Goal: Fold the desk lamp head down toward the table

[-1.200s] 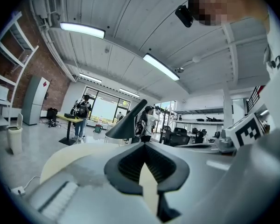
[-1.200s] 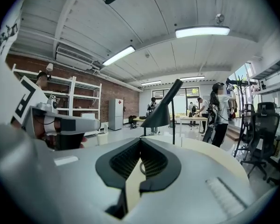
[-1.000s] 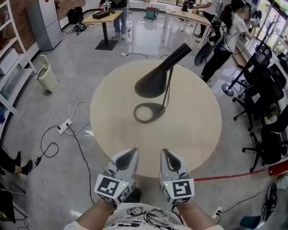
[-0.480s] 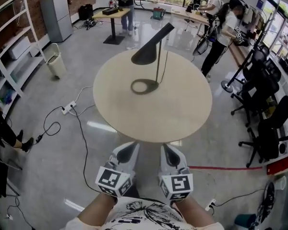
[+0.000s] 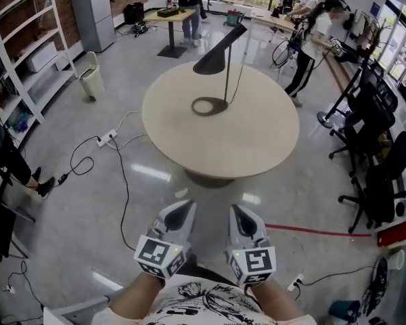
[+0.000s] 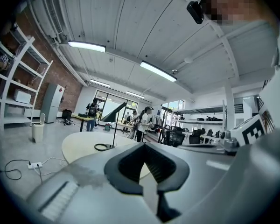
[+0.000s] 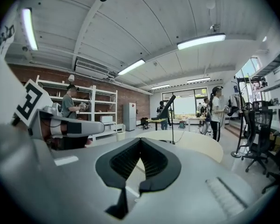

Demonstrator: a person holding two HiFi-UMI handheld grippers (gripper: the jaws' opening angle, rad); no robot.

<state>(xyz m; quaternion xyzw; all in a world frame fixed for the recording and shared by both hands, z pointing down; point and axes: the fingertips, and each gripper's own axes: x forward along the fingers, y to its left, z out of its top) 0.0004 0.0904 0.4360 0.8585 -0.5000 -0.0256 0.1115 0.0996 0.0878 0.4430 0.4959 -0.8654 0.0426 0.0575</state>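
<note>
While the lamp (image 5: pixel 220 59) stands on the counter (image 5: pixel 257 147), left tool (image 5: pixel 181 212) and right tool (image 5: pixel 239 214) hang well apart from it, jaws together.

Straight ahead at 12 o'clock, bare grey floor (image 5: pixel 206 191) runs unobstructed to the round beige table (image 5: pixel 247 144). The table's near half is free. A black cone-shaded desk lamp (image 5: pixel 213 61) stands on its far half. A white power strip (image 5: pixel 107 138) and black cables (image 5: pixel 124 208) trail at 10 o'clock, and black office chairs (image 5: pixel 380 193) crowd 2 o'clock.

An open office-lab, with desks (image 5: pixel 168 17), swivel chairs (image 5: pixel 377 198) and shelving (image 5: pixel 28 54).
</note>
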